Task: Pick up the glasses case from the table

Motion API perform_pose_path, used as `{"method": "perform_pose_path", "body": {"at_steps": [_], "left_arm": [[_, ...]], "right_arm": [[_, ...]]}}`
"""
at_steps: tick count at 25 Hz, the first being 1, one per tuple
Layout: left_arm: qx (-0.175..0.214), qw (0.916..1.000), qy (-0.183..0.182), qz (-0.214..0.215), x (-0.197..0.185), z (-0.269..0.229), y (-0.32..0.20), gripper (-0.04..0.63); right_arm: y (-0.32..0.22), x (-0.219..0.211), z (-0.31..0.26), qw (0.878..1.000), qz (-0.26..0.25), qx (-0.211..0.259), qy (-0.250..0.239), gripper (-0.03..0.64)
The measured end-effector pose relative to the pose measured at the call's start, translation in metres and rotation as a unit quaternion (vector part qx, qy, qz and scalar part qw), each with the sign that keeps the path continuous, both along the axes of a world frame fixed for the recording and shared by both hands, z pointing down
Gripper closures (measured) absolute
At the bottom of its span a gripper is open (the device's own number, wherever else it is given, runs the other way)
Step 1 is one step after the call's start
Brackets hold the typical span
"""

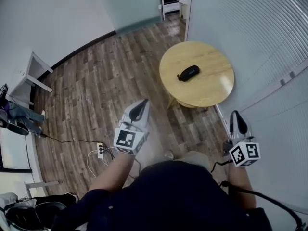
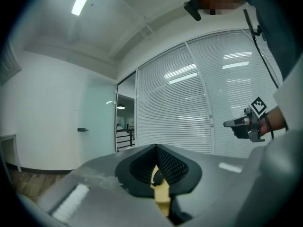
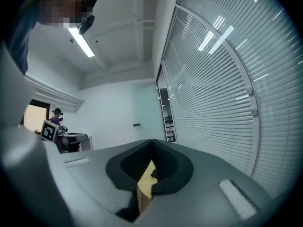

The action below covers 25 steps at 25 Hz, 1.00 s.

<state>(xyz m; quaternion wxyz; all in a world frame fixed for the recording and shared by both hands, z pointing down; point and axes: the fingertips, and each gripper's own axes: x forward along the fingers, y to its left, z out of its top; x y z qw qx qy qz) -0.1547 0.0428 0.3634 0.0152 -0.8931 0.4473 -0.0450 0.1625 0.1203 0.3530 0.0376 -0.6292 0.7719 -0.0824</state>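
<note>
My left fingers are closed, tip against tip, with nothing between them, and my right fingers are closed and empty in the same way. The case lies ahead of both, near the middle of the round tabletop, and nothing touches it. From the head view its long axis runs slantwise, from near-left to far-right, so it lies across neither pair of fingers squarely. It sits between the lines of my two hands: forward and to the right of the left fingers, forward and to the left of the right ones. The left tips look a little nearer, but I cannot say this surely. Both hands are held level and point forward, over the floor and well apart from the tabletop's edge. In each gripper view the case shows small and dark in the gap under the closed tips. I judge that whichever hand goes must first open its fingers and turn to take the case across its short side.
</note>
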Motion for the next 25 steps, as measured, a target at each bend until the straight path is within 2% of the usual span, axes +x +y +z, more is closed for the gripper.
{"method": "perform_pose_path", "body": {"at_steps": [3, 8, 12, 16, 21, 25], "left_arm": [[-0.002, 0.9999, 0.011, 0.0, 0.004, 0.001, -0.031, 0.592], [0.0, 0.9997, 0.016, 0.016, 0.014, -0.007, -0.066, 0.592], [-0.012, 0.9998, 0.014, 0.009, 0.022, 0.0, -0.11, 0.592], [-0.013, 0.9999, 0.004, 0.004, 0.033, -0.014, -0.157, 0.592], [-0.025, 0.9995, -0.011, -0.018, 0.06, -0.013, -0.222, 0.592], [-0.023, 0.9995, -0.02, -0.01, 0.096, -0.009, -0.266, 0.592]], "right_arm": [[-0.025, -0.01, 0.005, 1.0, -0.004, -0.007, -0.015, 0.607], [-0.069, -0.017, -0.006, 1.0, -0.017, -0.01, 0.0, 0.607], [-0.124, -0.014, 0.0, 0.999, -0.031, -0.019, -0.009, 0.607], [-0.185, -0.017, -0.008, 0.998, -0.061, -0.023, -0.006, 0.607], [-0.255, 0.005, -0.003, 0.996, -0.088, -0.029, -0.009, 0.607], [-0.306, 0.028, 0.021, 0.994, -0.096, -0.053, -0.012, 0.607]]}}
